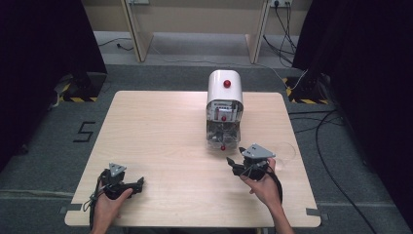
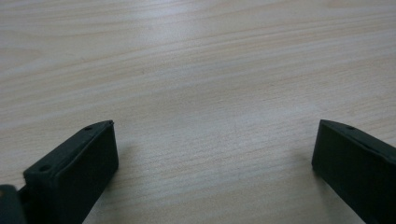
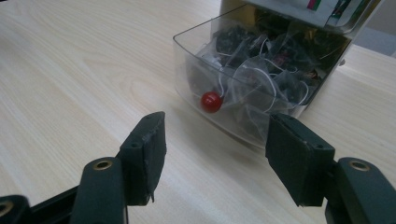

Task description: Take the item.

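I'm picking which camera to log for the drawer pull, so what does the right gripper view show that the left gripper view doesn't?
Right gripper view alone: the clear drawer, pulled out of the white cabinet, with its red knob and bagged contents, just ahead of the right tool, whose jaws stand apart with nothing between them. Left gripper view alone: the left tool, jaws wide open over bare wood. Both share: the light wooden table and two black jaws.

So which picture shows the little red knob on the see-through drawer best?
The right gripper view: the red knob on the clear drawer is close and sharp there. The high view shows it as a tiny dot. The left gripper view looks at the table.
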Demonstrator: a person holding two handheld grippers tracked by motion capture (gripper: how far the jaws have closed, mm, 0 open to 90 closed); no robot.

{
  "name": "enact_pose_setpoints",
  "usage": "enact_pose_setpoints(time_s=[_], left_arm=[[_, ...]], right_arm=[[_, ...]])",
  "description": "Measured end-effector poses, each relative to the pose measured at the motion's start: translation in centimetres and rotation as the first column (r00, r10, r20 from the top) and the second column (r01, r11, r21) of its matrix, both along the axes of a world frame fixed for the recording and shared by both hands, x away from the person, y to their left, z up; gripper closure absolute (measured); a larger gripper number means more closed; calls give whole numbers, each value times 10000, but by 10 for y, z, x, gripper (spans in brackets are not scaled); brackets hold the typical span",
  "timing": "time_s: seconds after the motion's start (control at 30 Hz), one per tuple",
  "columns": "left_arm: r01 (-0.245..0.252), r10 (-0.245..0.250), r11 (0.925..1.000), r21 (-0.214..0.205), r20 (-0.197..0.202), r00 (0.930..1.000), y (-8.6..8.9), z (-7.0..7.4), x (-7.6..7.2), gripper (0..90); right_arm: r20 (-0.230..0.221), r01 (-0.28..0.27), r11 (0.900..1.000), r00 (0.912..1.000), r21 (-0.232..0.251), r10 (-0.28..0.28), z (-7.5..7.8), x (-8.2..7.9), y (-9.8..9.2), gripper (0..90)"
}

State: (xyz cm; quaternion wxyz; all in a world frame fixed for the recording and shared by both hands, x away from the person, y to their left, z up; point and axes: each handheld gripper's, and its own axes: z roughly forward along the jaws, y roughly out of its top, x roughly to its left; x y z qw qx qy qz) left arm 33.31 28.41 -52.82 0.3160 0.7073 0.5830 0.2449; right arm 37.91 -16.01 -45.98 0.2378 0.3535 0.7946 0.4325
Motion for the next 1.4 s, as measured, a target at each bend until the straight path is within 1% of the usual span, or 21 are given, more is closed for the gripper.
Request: enact_pose_setpoints(time_s=[0.13,0.23,0.3,0.47,0.5,0.63,0.77,0.87,1.0,1.03,1.1,1.23,1.4], left_arm=[[-2,2,10000,-2,-1,10000,0,0,0,0],[0,0,10000,-2,0,10000,0,0,0,0],[-1,1,10000,-1,0,10000,0,0,0,0],[1,-1,10000,-3,0,10000,0,0,0,0],[-2,2,10000,-5,-1,10000,0,0,0,0],[-3,3,10000,-7,1,10000,0,0,0,0],[-7,7,10000,-4,7,10000,0,0,0,0],[-7,7,10000,-5,7,10000,0,0,0,0],[-6,6,10000,-6,5,10000,0,0,0,0],[-7,7,10000,-6,8,10000,0,0,0,0],[-4,4,10000,-10,4,10000,0,0,0,0],[-3,3,10000,-10,7,10000,0,0,0,0],[-5,5,10000,-13,7,10000,0,0,0,0]], right_arm=[[24,42,10000,10000,25,-42,3,3,0,402],[85,74,9999,9999,81,-74,8,8,2,436],[121,87,9999,9999,67,-88,9,10,3,442],[91,296,9994,9995,186,-297,14,17,4,475],[125,347,9991,9993,244,-350,17,21,5,493],[211,428,9988,9988,242,-433,21,26,8,511],[178,531,9986,9984,57,-532,22,35,12,533],[36,590,9982,9982,121,-591,22,41,13,553],[-25,652,9977,9979,179,-652,24,46,14,563],[-118,673,9977,9977,114,-671,25,50,14,569],[-155,711,9974,9974,79,-710,25,51,15,573],[-335,726,9973,9968,-70,-728,24,60,20,591],[-558,850,9964,9948,-36,-851,22,67,25,592]])
